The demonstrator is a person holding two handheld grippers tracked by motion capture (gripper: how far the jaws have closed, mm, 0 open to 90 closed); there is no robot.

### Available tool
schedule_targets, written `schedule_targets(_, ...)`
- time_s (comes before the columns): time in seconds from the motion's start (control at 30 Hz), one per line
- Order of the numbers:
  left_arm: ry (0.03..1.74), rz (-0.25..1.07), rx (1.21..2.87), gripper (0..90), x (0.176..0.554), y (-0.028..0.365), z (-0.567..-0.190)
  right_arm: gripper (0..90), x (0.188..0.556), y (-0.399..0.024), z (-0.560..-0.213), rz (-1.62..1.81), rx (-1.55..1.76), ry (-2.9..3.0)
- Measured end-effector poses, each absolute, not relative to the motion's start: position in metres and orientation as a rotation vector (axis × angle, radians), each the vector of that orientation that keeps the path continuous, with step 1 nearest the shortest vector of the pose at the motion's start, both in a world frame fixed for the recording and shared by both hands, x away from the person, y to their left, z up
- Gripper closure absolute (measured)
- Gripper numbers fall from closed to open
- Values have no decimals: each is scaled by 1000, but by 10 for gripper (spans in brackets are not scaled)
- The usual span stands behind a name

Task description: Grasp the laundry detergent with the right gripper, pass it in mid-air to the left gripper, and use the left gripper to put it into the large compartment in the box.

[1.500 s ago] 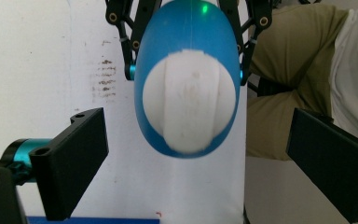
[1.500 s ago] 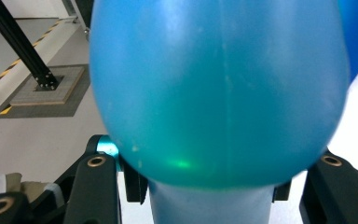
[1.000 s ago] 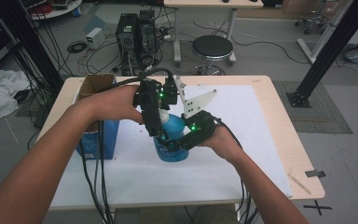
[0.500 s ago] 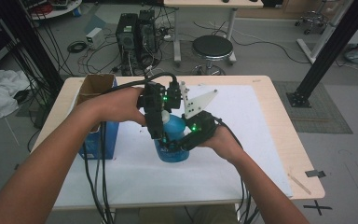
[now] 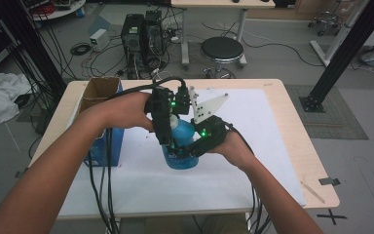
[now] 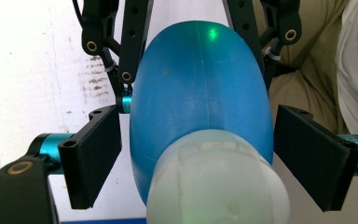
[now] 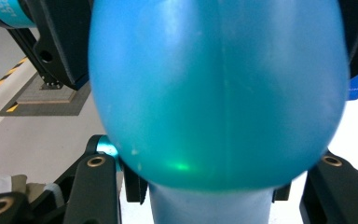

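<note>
So far the right gripper (image 5: 187, 152) clamps the blue bottle (image 5: 181, 146) mid-table, while the left gripper (image 6: 205, 156) — jaws just closing, pads not yet touching — straddles its white cap (image 6: 216, 179), still on.

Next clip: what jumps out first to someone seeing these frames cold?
The blue bottle with its pale cap, standing mid-table on the white sheet, with both hands meeting over it. The right gripper clamps its body from the side; the left gripper comes down from above, its jaws just closing, pads either side of the neck, not yet touching. A blue box stands at the left.
</note>
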State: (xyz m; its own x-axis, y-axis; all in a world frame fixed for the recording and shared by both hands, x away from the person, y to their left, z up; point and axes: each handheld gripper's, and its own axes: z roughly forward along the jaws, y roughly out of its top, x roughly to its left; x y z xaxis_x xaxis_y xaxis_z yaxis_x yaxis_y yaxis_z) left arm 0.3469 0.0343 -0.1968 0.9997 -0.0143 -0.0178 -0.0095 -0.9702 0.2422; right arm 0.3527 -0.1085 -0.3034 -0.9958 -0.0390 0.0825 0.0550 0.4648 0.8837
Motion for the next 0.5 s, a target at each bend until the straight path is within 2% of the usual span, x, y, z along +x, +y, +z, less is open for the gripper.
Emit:
schedule_targets(0.27,-40,-24,2904,191,346,34,-197,441,352,-107,-304,-1577,-16,-2608)
schedule_targets(0.3,-44,-26,2902,222,346,34,-197,441,352,-107,-304,-1576,-17,-2609)
schedule_targets(0.5,-61,-21,2896,256,345,34,-195,441,351,-107,-304,-1571,-15,-2610)
